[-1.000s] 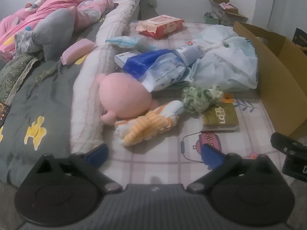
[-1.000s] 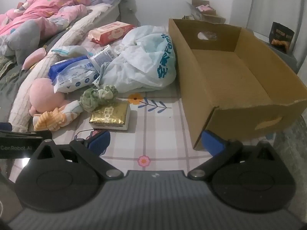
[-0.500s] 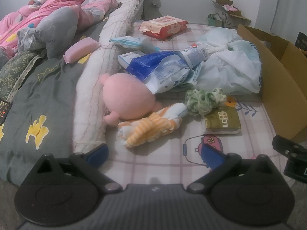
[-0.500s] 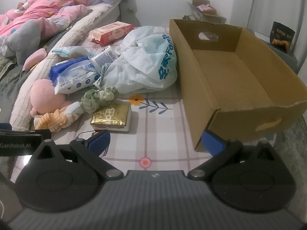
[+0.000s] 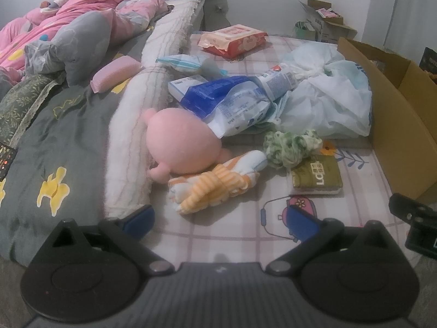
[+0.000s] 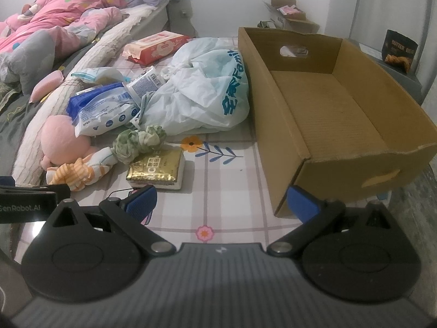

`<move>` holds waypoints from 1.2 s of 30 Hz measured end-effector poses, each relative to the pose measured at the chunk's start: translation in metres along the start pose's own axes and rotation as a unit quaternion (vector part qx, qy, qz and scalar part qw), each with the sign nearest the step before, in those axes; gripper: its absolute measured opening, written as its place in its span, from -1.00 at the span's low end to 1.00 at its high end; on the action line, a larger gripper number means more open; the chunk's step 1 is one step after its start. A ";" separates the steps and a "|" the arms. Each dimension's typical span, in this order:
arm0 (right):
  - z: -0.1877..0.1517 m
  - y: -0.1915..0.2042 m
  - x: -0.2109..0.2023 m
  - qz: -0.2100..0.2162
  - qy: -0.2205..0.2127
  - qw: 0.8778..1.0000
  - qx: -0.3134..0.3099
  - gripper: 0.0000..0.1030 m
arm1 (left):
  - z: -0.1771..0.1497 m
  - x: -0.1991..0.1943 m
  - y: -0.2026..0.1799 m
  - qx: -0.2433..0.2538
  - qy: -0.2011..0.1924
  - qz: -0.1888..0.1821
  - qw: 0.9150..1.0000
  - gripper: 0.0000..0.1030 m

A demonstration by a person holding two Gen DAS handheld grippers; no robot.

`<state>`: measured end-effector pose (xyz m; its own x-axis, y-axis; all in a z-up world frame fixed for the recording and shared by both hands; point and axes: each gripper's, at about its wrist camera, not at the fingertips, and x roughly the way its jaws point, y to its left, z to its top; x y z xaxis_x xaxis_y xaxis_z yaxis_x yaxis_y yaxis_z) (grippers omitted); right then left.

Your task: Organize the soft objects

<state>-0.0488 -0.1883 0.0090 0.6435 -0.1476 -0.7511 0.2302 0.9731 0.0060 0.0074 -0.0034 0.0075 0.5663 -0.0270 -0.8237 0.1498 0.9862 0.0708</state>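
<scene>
A pink plush toy (image 5: 183, 139) lies on the checked sheet beside an orange-striped cloth bundle (image 5: 215, 183), a green scrunchie (image 5: 289, 145) and a gold tissue pack (image 5: 316, 176). My left gripper (image 5: 218, 220) is open and empty, just short of the striped bundle. My right gripper (image 6: 222, 201) is open and empty, near the front corner of an empty cardboard box (image 6: 336, 114). The plush toy (image 6: 61, 142), striped bundle (image 6: 79, 170), scrunchie (image 6: 136, 142) and gold pack (image 6: 155, 168) also show in the right wrist view.
A white plastic bag (image 6: 202, 90), a blue wipes pack (image 6: 103, 112) and a red wipes pack (image 6: 155, 46) lie behind the toys. A rolled white blanket (image 5: 136, 114), grey quilt (image 5: 54, 136) and pink bedding (image 5: 68, 13) fill the left.
Both grippers have drawn back and risen slightly; the objects sit a little farther off and lower in view. Nothing was taken hold of.
</scene>
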 end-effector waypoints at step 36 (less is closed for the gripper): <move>0.000 0.001 0.000 0.000 0.002 1.000 0.000 0.98 | -0.001 0.000 0.003 0.000 -0.001 0.000 1.000 0.99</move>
<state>-0.0483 -0.1875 0.0087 0.6402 -0.1462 -0.7542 0.2294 0.9733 0.0060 0.0067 -0.0003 0.0071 0.5675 -0.0281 -0.8229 0.1499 0.9862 0.0697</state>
